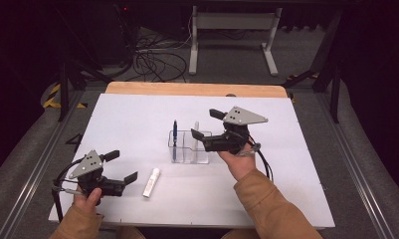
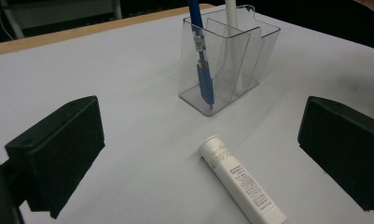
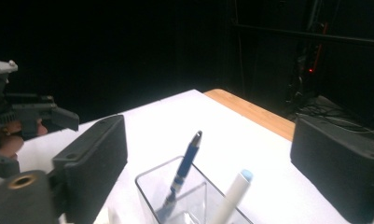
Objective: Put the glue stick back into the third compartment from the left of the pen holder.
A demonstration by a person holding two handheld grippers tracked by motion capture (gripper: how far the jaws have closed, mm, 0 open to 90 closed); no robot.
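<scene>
Lay near the table's [image 1: 112, 107] front edge, white tube [image 1: 151, 182] just right of the spread, empty left gripper [image 1: 123, 169], long axis front-to-back.

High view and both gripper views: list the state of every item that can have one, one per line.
Left gripper: open, empty, above the table near the white tube.
Right gripper: open, empty, raised by the clear holder.
White tube: lying flat on the table, capped.
Clear holder: upright.
Blue pen: standing tilted in one compartment.
White pen: standing tilted in the other compartment.
</scene>
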